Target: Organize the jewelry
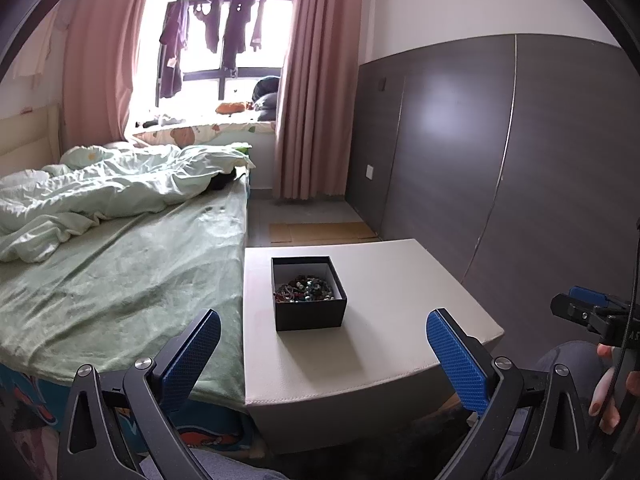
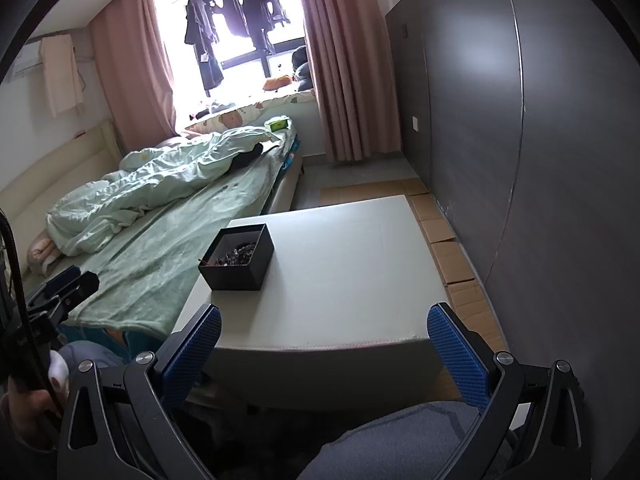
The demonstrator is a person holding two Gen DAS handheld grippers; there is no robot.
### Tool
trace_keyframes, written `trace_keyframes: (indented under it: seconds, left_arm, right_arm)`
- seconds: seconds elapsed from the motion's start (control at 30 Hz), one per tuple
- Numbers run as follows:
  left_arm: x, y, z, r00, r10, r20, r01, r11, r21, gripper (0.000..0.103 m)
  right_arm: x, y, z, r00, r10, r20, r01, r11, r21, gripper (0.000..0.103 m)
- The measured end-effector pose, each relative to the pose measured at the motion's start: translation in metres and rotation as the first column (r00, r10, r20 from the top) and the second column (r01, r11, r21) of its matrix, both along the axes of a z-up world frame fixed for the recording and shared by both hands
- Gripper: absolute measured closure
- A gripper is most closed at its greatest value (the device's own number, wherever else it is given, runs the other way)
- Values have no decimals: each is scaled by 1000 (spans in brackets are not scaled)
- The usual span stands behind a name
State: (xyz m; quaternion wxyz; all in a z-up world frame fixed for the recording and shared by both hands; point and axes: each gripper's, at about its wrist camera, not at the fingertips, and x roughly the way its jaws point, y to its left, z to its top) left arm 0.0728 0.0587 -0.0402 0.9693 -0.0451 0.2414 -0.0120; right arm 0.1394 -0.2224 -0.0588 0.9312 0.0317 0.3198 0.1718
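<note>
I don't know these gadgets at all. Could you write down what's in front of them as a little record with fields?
Place: bedroom
Surface: white table beside the bed
Container: black box, open top, upright on the table
Contents: tangled bead jewelry piled inside
Left gripper: fingers spread, holding nothing, short of the box
Right gripper: fingers spread, holding nothing, at the table's near edge
Window: pink curtains

No legible text — anywhere.

Home bedroom: unmade bed (image 1: 120, 248), pink curtains (image 1: 316, 80), hanging laundry (image 1: 212, 28).
</note>
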Motion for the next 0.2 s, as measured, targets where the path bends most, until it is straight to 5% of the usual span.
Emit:
trace_keyframes:
  seconds: [0.2]
  left_arm:
    - [-2, 0, -1, 1000, -2, 4, 2, 1000, 4, 0]
  right_arm:
    - [0, 0, 0, 1000, -1, 0, 1, 1000, 5, 0]
